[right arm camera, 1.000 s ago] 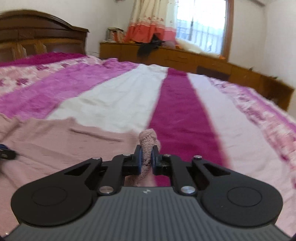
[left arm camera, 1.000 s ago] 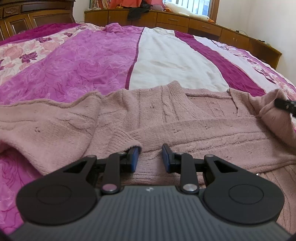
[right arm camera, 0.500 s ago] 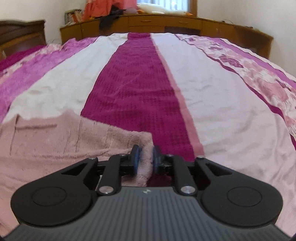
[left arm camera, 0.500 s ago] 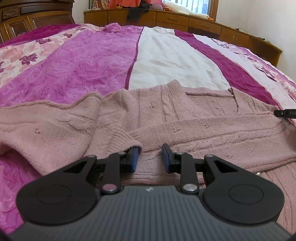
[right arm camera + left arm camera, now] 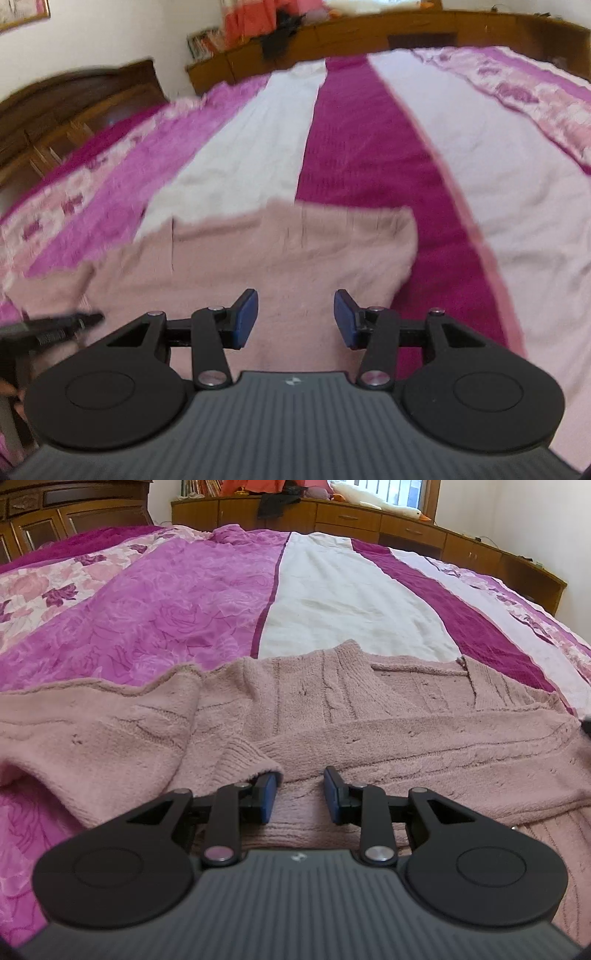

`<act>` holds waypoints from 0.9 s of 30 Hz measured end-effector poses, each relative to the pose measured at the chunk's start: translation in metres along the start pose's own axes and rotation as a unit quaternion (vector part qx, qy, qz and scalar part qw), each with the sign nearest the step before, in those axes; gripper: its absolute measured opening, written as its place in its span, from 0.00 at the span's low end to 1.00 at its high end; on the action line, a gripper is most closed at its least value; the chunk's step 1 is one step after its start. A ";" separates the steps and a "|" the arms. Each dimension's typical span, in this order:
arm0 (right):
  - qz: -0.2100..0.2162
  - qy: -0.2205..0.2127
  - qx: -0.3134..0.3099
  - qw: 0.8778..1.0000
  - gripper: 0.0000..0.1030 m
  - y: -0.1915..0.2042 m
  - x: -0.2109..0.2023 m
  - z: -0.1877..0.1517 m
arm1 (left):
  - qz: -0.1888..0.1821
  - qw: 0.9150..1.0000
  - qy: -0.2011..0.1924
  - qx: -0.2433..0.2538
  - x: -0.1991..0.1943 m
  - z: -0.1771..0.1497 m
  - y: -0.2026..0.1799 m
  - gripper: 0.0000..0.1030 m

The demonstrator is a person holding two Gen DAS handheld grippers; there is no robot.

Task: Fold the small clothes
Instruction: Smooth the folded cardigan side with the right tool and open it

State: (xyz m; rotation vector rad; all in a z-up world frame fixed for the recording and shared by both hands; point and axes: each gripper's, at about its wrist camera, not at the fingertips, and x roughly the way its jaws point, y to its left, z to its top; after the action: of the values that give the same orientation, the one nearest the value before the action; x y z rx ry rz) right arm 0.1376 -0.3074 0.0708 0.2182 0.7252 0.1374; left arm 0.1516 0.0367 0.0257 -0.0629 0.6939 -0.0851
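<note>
A wide bed fills both views, its cover running in lengthwise bands of rose-patterned purple, cream, deep magenta and pale floral pink. Beyond the bed's far edge a low wooden cabinet run lines the wall under a window, with a white plush goose lying on top and dark and orange clothes heaped beside it; a carved wooden headboard stands at the bed's left side. A dusty-pink knitted sweater lies flat on the bed's near part, its long axis running crosswise to the stripes, one ribbed sleeve folded across the body toward the left. The left gripper hovers low over the sweater's near edge, its blue-padded fingers parted with only knit between and below them, the sleeve cuff touching the left pad. The right gripper, seen in a blurred frame, hangs over the sweater's right portion with fingers spread wide, gripping nothing.
</note>
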 end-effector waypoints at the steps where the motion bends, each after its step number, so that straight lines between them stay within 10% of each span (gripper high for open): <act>1: -0.024 0.006 -0.005 1.000 0.51 -0.001 0.006 -0.005 | -0.003 1.000 -0.001 -0.006 -0.002 0.000 0.000 0.33; 5: -0.093 -0.005 -0.032 0.995 0.50 -0.008 0.016 -0.019 | -0.021 1.000 -0.006 -0.018 -0.012 0.001 0.001 0.46; 21: -0.046 0.021 0.056 0.997 0.50 -0.030 0.005 -0.015 | -0.019 1.000 -0.004 -0.014 -0.016 0.000 0.000 0.47; 23: -0.070 0.012 0.024 0.997 0.14 -0.023 0.003 -0.018 | -0.019 1.000 -0.002 -0.010 -0.014 0.000 -0.001 0.47; 27: -0.099 0.010 -0.023 0.995 0.14 -0.015 0.008 -0.024 | -0.017 1.000 -0.001 -0.004 -0.012 -0.001 -0.003 0.47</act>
State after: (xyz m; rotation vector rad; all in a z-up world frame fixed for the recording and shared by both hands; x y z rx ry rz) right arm 0.1281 -0.3162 0.0441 0.0998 0.7577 -0.0333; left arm 0.1417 0.0347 0.0323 -0.0828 0.6910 -0.1144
